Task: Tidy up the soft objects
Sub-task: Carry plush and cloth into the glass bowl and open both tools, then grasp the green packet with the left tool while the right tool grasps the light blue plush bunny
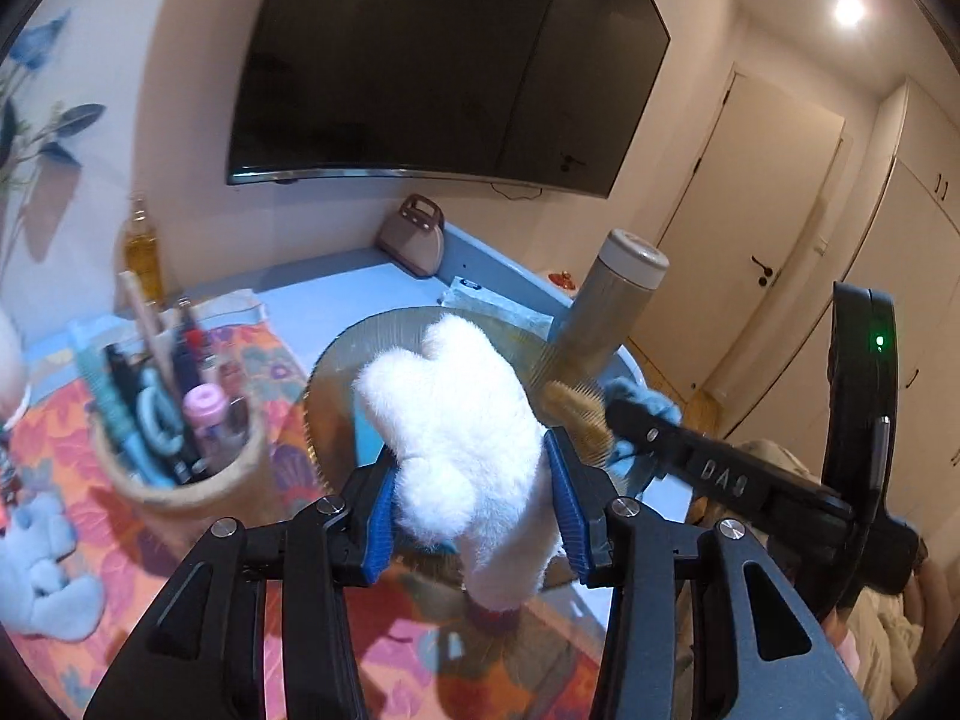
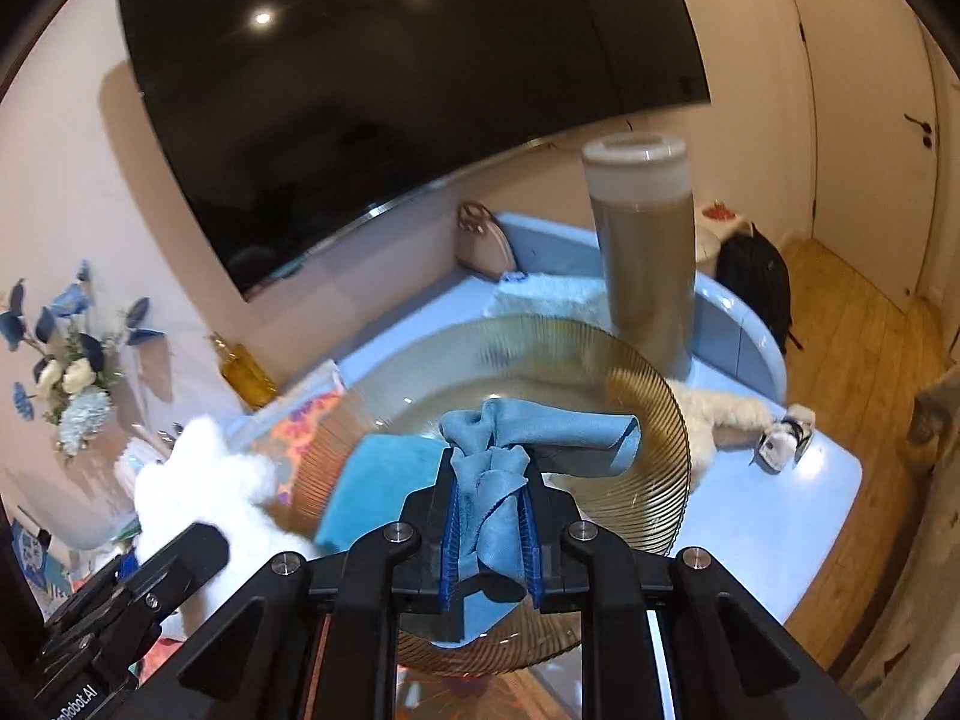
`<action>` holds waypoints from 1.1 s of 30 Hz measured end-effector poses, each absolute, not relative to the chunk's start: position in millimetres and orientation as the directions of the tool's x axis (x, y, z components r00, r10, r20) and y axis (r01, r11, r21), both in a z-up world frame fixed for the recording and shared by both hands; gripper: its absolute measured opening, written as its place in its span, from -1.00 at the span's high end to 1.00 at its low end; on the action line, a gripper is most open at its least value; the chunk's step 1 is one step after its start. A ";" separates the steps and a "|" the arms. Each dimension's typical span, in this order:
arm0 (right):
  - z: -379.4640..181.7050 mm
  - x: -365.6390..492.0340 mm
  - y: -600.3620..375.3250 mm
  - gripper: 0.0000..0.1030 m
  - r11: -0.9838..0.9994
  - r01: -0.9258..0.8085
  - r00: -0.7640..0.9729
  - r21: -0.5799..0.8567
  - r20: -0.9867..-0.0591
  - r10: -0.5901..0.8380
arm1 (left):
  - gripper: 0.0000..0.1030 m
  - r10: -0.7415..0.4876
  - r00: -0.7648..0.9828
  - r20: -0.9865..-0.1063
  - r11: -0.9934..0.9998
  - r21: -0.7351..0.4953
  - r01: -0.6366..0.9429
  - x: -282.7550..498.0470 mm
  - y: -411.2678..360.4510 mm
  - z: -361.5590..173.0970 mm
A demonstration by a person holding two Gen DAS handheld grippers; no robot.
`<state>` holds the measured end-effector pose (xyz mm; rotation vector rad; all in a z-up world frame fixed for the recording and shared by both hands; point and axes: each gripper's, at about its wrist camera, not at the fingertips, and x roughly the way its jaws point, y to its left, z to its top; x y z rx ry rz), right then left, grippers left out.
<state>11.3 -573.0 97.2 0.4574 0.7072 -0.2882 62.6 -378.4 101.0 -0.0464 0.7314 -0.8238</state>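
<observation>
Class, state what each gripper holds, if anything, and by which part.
Left gripper: the white plush toy, clamped around its lower body. Right gripper: the blue cloth, pinched at its bunched middle.

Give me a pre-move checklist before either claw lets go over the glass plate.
1. Left claw gripping the white plush toy: ok, pads pressed into its sides.
2. Right claw gripping the blue cloth: ok, cloth bunched between the pads.
3. Both loads over the ribbed glass plate: ok.
4. Free room on the plate: not ok, a folded teal cloth already lies in it.
5. Tall lidded bottle clear of the claws: cannot tell, it stands right behind the plate rim.
6. Claws clear of each other: cannot tell, they are close together.
</observation>
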 end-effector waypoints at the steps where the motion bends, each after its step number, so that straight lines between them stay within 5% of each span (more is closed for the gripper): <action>1: 93.9 13.1 -577.0 0.59 0.863 0.399 0.724 0.310 -0.684 -0.088 | 0.07 -0.680 0.454 -0.575 0.693 -0.303 0.654 64.2 -381.6 100.2; 2: 91.7 13.8 -578.9 0.50 0.863 0.393 0.722 0.316 -0.688 -0.077 | -0.07 -0.676 0.461 -0.575 0.698 -0.298 0.652 65.8 -384.4 99.0; 4: 85.7 19.4 -581.6 -0.21 0.861 0.387 0.717 0.329 -0.695 -0.056 | -0.51 -0.672 0.470 -0.572 0.705 -0.298 0.644 67.6 -383.2 97.1; 5: 84.0 19.3 -582.7 -0.25 0.861 0.386 0.722 0.331 -0.689 -0.059 | -0.67 -0.679 0.472 -0.562 0.701 -0.306 0.644 67.7 -380.1 97.4; 19: 113.6 4.8 -538.0 -0.25 0.894 0.310 0.759 0.322 -0.650 -0.029 | -0.67 -0.637 0.619 -0.460 0.768 -0.312 0.559 31.8 -257.6 147.4; 33: 130.7 4.0 -370.7 -0.25 0.971 -0.019 0.760 0.237 -0.628 0.168 | -0.68 -0.282 0.846 -0.452 0.944 -0.289 0.159 -17.1 -12.2 181.7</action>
